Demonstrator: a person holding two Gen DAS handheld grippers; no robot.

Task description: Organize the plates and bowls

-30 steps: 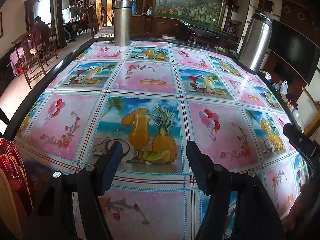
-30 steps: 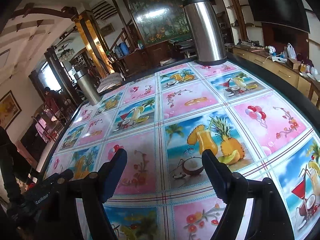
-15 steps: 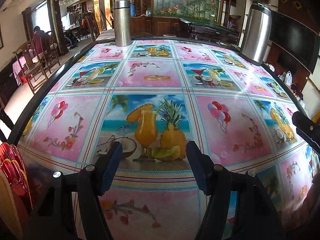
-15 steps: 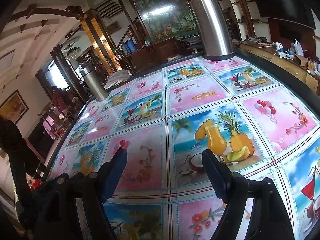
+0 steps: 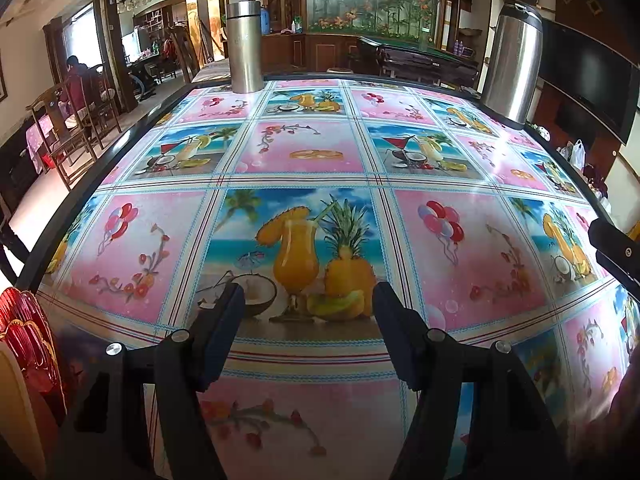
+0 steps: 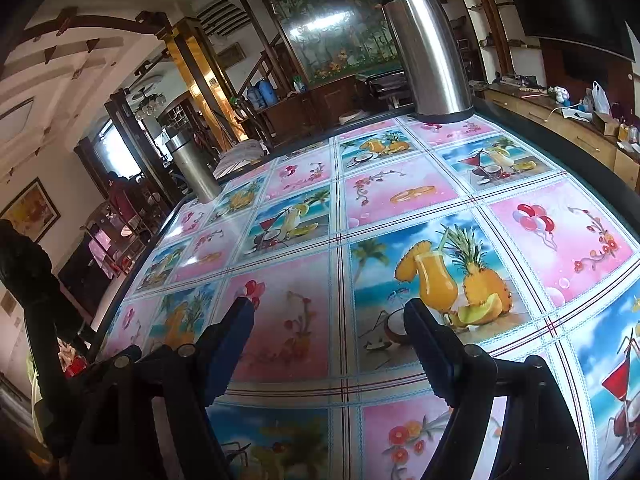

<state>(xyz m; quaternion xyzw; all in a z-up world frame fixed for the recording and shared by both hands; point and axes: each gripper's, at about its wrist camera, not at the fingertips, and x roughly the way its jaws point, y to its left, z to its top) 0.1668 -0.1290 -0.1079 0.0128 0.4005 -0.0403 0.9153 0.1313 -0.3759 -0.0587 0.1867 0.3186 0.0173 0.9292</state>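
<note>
Apparently nothing sorted yet: my left tool (image 5: pixel 308 312) and right tool (image 6: pixel 328 322) both released, empty, over bare tabletop (image 5: pixel 304 152). Red plates (image 5: pixel 24 336) stacked upright at left edge, untouched; bowls unseen.

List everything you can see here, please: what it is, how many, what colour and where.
table: one, dark rim, fills both views
tablecloth: one, pink and blue squares with fruit drinks, covers the table
flask: one, steel, narrow, upright at the far left edge of the table
jug: one, steel with a dark lid, upright at the far right edge of the table
red dishes: count unclear, red with gold trim, at the bottom left edge of the left wrist view
screen: one, black, on the right wall
chairs: several, wooden, in the room at far left
seated person: one, dark red top, far left
left gripper: one, black, open, empty, over the table
right gripper: one, black, open, empty, over the table
</note>
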